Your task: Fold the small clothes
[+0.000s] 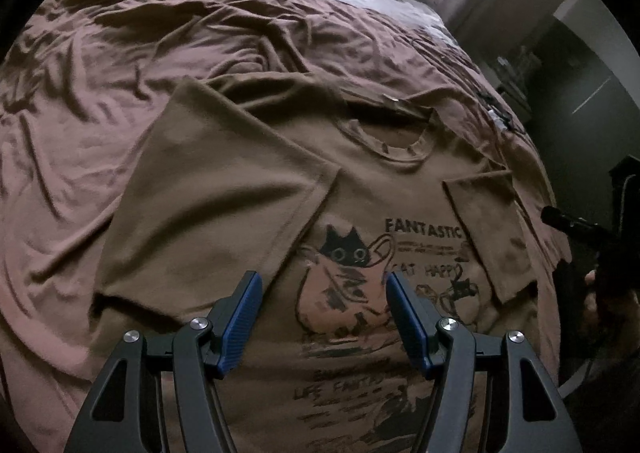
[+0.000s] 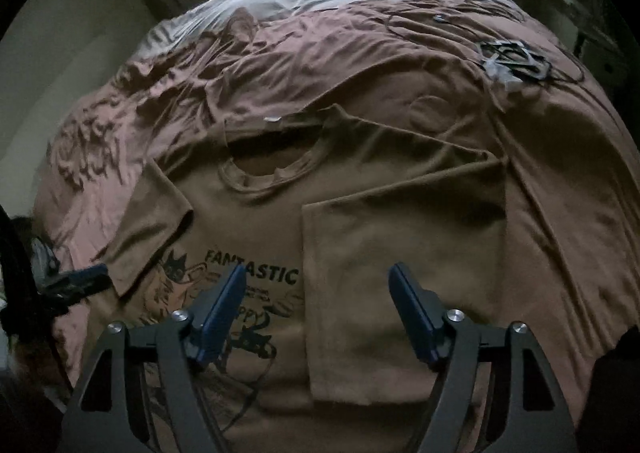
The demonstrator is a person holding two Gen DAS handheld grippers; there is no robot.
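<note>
bed point(image 1: 120, 101) with a wrinkled brown sheet carries the t-shirt point(image 1: 360, 197), which lies flat and face up near its front edge. both sleeves are already folded in over the chest, so i judge the next step is to fold the body: take the hem with both grippers evenly and bring it toward the collar point(image 2: 272, 173) without dragging the sleeves. left gripper point(image 1: 324, 317) and right gripper point(image 2: 316, 313) hover open over the cat print point(image 1: 344, 257), holding nothing.
</note>
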